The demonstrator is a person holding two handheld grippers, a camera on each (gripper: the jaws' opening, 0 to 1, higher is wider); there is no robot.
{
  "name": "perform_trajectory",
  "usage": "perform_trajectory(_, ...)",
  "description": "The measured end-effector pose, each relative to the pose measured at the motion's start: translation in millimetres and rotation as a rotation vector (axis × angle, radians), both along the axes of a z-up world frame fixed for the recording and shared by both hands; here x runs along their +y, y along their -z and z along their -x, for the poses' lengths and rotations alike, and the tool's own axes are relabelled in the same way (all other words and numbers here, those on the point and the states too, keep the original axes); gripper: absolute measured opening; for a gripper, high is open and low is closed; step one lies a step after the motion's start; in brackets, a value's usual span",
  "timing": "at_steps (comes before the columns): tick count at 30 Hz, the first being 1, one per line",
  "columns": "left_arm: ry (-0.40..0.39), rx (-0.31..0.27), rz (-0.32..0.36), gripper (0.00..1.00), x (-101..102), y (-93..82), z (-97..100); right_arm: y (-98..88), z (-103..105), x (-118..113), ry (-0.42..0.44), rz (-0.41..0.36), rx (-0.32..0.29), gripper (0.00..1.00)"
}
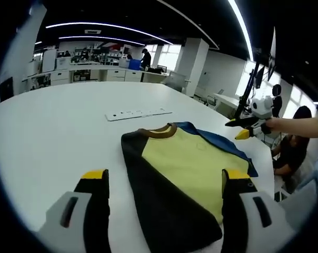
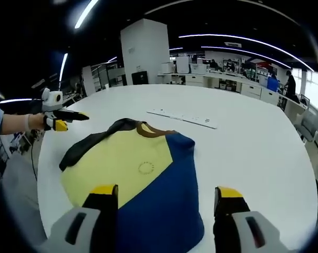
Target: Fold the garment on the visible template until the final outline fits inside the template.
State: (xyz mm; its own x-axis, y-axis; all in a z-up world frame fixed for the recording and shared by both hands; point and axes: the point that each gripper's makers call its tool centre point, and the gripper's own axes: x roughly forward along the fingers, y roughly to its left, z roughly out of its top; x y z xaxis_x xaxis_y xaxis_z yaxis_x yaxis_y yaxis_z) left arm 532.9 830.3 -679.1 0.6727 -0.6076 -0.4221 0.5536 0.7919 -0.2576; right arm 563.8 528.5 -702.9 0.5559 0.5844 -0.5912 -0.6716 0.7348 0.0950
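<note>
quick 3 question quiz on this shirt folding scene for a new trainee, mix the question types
1. True or false: the garment lies flat on the white table, held by neither gripper.
2. Multiple choice: what colour is the garment's collar? A) red B) brown C) white
3. Fill in: beyond the collar, on the table, lies a long white ____.

Key
1. True: the left gripper and the right gripper both show open jaws with nothing clamped between them.
2. B
3. strip
</note>
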Motion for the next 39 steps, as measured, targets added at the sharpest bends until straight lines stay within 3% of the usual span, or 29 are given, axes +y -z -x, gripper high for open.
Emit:
perform_trajectory(14, -0.028, 0.002, 0.010, 0.84, 8, 8.9, 38.2, 9.4, 50, -18, -0.002, 0.007, 0.024, 0.68)
perform_trajectory(25, -0.056, 0.014, 0.027, 0.84, 14, 11.5, 54.1, 9.8, 91, -27, -0.097, 0.097, -0.004, 0.60)
perform_trajectory(27, -0.065, 0.013, 0.035, 0.84, 15, 9.6, 55.6, 15.2, 96, -31, -0.095, 0.120, 0.021, 0.59)
perform_trajectory(33, -0.080, 0.005, 0.042, 0.83, 18, 6.0, 61.4, 13.6, 117, -25, -0.129, 0.106, 0.007, 0.52)
perform_trajectory(39, -0.104, 0.003, 0.052, 0.84, 21, 6.6, 69.0, 29.5, 142, -12, -0.213, 0.144, 0.012, 0.49)
